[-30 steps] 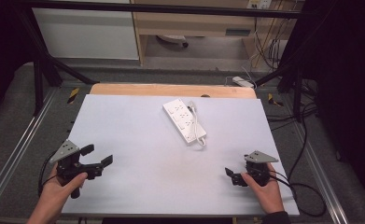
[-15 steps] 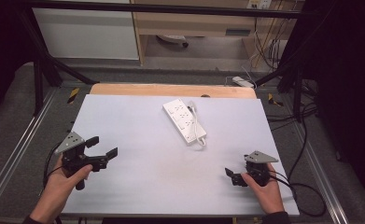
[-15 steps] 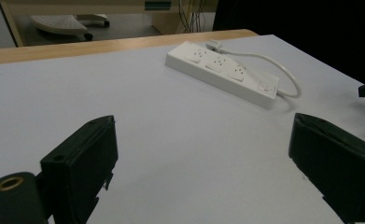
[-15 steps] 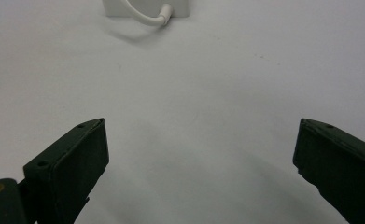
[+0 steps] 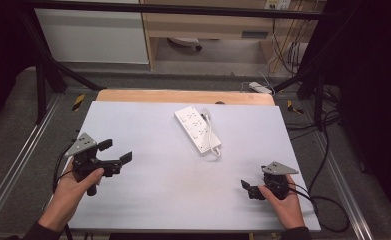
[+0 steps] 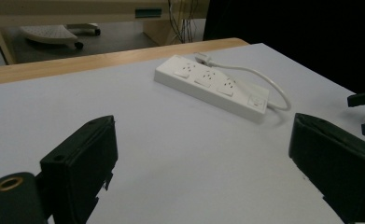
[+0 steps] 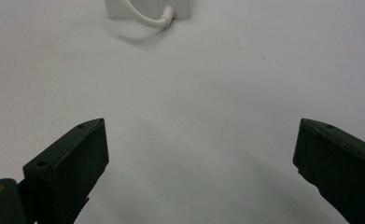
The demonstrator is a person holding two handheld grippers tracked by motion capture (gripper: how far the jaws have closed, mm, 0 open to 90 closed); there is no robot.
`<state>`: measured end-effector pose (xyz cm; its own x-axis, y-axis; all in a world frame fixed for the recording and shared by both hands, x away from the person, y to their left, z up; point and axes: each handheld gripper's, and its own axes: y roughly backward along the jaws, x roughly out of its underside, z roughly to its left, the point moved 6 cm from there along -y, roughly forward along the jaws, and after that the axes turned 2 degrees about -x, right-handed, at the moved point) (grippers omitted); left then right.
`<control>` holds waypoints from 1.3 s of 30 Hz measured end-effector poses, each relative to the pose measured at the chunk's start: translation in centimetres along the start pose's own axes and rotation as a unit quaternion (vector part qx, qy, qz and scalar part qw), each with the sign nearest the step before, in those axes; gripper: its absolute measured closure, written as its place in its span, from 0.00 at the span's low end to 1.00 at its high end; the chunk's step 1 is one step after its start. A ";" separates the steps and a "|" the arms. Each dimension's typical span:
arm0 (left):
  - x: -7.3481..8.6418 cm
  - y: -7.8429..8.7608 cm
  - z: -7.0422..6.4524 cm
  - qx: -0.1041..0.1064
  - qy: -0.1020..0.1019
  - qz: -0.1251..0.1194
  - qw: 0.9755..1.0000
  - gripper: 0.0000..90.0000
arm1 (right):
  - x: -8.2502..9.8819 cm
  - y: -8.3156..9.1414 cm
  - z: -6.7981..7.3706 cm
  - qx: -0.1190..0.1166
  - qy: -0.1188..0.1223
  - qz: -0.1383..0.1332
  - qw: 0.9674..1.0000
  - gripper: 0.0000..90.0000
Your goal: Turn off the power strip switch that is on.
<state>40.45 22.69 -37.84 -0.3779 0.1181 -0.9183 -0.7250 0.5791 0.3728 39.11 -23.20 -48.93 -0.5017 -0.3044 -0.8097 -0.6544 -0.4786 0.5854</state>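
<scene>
1. High view: a white power strip point(image 5: 198, 130) lies flat on the white worktop point(image 5: 173, 195), set at a slant in the far middle part, with its short white cable point(image 5: 214, 136) looped along its right side and curling round its near end. The left claw point(image 5: 117, 153) is held above the near left part of the worktop, its jaws apart and turned toward the middle. The right claw point(image 5: 247, 189) sits low at the near right, its jaws apart too and turned leftward. Both claws are well apart from the power strip, and neither holds anything. A hand point(image 5: 70, 192) grips the left tool and another hand point(image 5: 285, 202) grips the right one.

2. Left gripper view: the two black jaws stand wide apart with bare worktop between them. The power strip point(image 6: 213, 86) lies ahead, beyond the jaws, three socket faces up, its cable point(image 6: 264, 84) arcing off the far side. The other claw's tips point(image 6: 364, 112) show at the right edge.

3. Right gripper view: the jaws are wide apart over bare worktop. The near end of the power strip point(image 7: 147, 8) and its cable point(image 7: 147, 18) lie at the top edge, far from the jaws.
</scene>
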 end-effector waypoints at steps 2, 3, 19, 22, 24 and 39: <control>-0.3 -0.3 -0.2 0.003 -0.003 -0.002 1.000 0.09 | 0.0 0.0 0.0 0.001 -0.001 0.000 1.000 0.04; -0.5 -0.5 -0.3 0.004 -0.005 -0.001 1.000 0.09 | 0.0 0.0 0.0 0.000 0.000 0.000 1.000 0.04; -1.7 -2.9 -1.7 0.015 -0.021 0.002 1.000 0.09 | 0.0 0.1 0.2 -0.003 0.002 -0.002 1.000 0.04; -2.0 -3.4 -1.8 0.015 -0.025 0.005 1.000 0.09 | 0.0 0.2 0.2 -0.004 0.004 -0.001 1.000 0.04; -2.1 -3.5 -1.8 0.016 -0.025 0.004 1.000 0.09 | 0.0 0.2 0.2 -0.004 0.003 -0.001 1.000 0.04; -2.3 -4.6 -2.2 0.018 -0.029 0.008 0.999 0.09 | -0.1 0.2 0.3 -0.005 0.004 -0.004 1.000 0.04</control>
<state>43.39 18.03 -37.12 -0.3548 0.1725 -0.9189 -0.6983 0.6046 0.3831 38.87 -23.05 -48.70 -0.4917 -0.3072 -0.8148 -0.6523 -0.4899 0.5783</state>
